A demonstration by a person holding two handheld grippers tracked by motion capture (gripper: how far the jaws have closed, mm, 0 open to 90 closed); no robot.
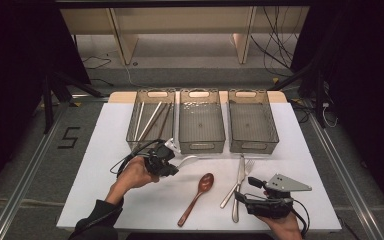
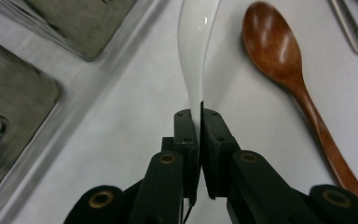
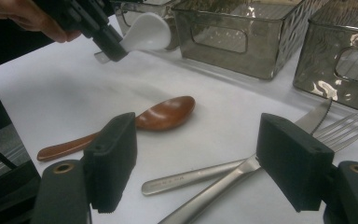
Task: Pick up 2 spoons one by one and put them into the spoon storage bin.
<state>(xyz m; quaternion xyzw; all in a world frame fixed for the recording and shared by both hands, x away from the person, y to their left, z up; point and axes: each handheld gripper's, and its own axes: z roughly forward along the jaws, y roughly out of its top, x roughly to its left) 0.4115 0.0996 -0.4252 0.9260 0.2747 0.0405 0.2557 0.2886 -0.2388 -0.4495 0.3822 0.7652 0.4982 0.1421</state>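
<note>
Three smoky, ribbed plastic bins [image 1: 202, 145] line the far side of the white table [image 1: 105, 195], the left one holding chopsticks [image 1: 149, 121]. Sorting seems underway: the left gripper [image 1: 172, 161] is clamped on a glossy white ceramic spoon's [image 2: 193, 51] handle, lifted just near the bins; next likely a bin drop. Right gripper [image 3: 198, 158], jaws apart, hovers over the steel knife [image 3: 242, 175] and fork [image 3: 191, 177] beside a wooden spoon [image 1: 196, 198].
</note>
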